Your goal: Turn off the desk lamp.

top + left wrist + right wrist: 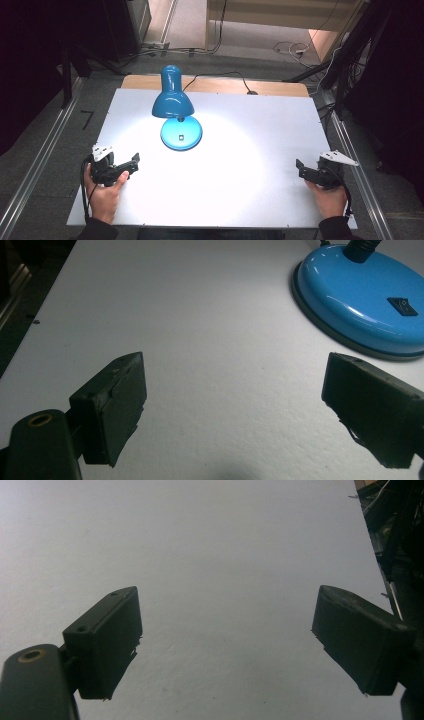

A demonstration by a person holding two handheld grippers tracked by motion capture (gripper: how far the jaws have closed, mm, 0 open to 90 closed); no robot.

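Observation:
A blue desk lamp (173, 95) stands on the white table (240, 175) at the back left, lit, its shade pointing down over its round base (181, 133). The base (360, 300) has a small black switch (402, 306) on top. My left gripper (131, 163) rests near the table's left front, open with nothing between its jaws, a little in front and left of the lamp base. My right gripper (302, 169) sits near the right front edge, open and empty. In the gripper views, the left gripper (235, 400) and the right gripper (227, 640) both show wide-spread jaws over bare table.
The lamp's black cable (220, 75) runs off the back of the table. A wooden strip (220, 86) edges the table's far side. Metal rails (40, 165) run along both sides on the floor. The table's right edge (372, 555) lies close to my right gripper.

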